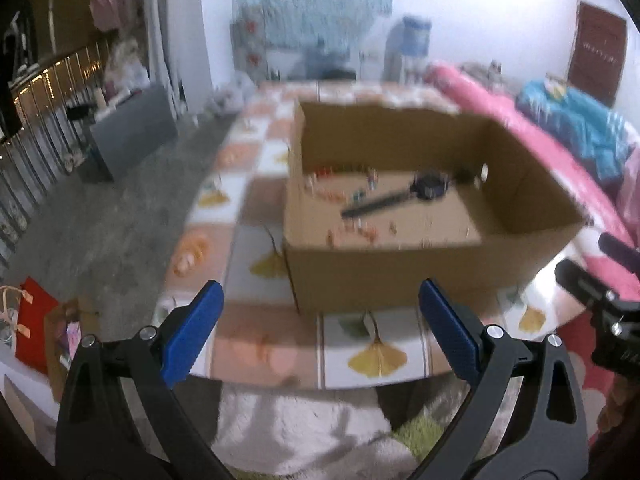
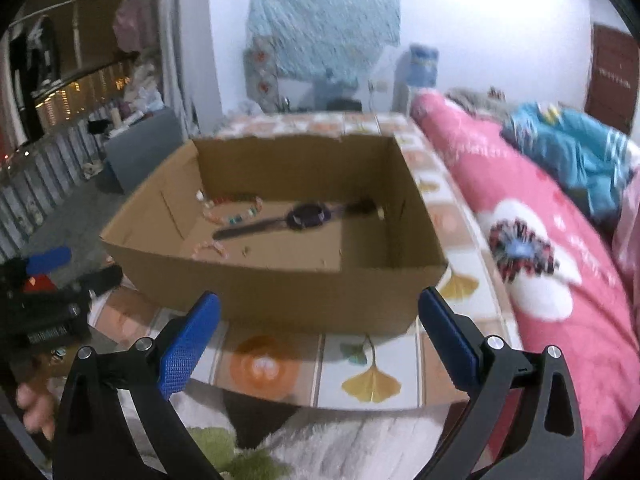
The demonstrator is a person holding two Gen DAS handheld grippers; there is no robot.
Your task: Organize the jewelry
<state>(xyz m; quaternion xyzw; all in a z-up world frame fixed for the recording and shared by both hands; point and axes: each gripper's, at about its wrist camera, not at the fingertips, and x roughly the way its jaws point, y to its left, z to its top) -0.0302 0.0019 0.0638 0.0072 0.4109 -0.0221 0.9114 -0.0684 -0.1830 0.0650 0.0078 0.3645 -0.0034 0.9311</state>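
Both hand-held grippers, left (image 1: 320, 304) and right (image 2: 319, 312), hang with fingers apart and empty before the cardboard box (image 2: 280, 292) on the bench (image 2: 372, 376). The watch (image 2: 306, 216) lies inside, ahead, strap running left-right; the right seems nearer.

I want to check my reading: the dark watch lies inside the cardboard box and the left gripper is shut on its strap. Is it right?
Not quite. The watch does lie inside the cardboard box, but the left gripper is open and empty, short of the box, as the left wrist view shows.
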